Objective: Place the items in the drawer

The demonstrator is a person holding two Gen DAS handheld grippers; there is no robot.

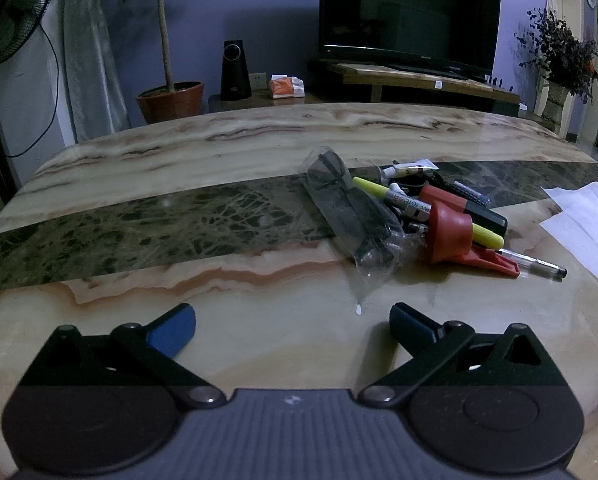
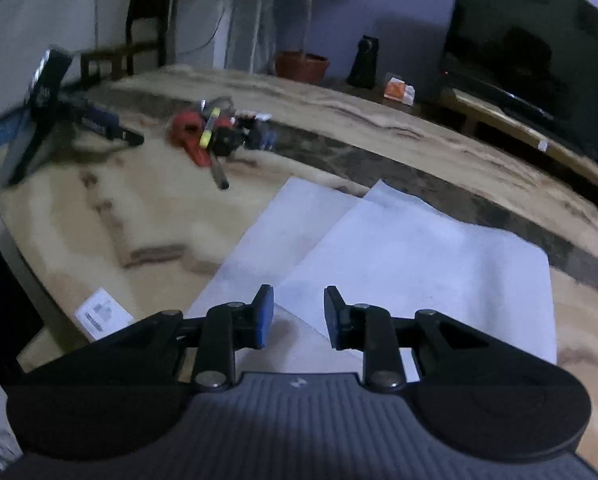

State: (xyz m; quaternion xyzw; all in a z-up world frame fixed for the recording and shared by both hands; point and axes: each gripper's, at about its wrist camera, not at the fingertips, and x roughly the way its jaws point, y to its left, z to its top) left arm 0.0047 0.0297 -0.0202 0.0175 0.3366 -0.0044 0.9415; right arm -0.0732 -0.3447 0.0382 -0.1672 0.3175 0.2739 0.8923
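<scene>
A pile of small items lies on the marble table: a clear plastic bag with something dark inside, a yellow highlighter, a red plastic piece, a clear pen and a white tube. My left gripper stands wide open just short of the bag, holding nothing. My right gripper is partly open over white paper sheets, with nothing between its blue pads. The pile lies far to its left. No drawer is in view.
White paper covers the table's right side. A small printed card lies near the table's near edge. The left gripper's black body shows beside the pile. Behind the table stand a television, a potted plant and a fan.
</scene>
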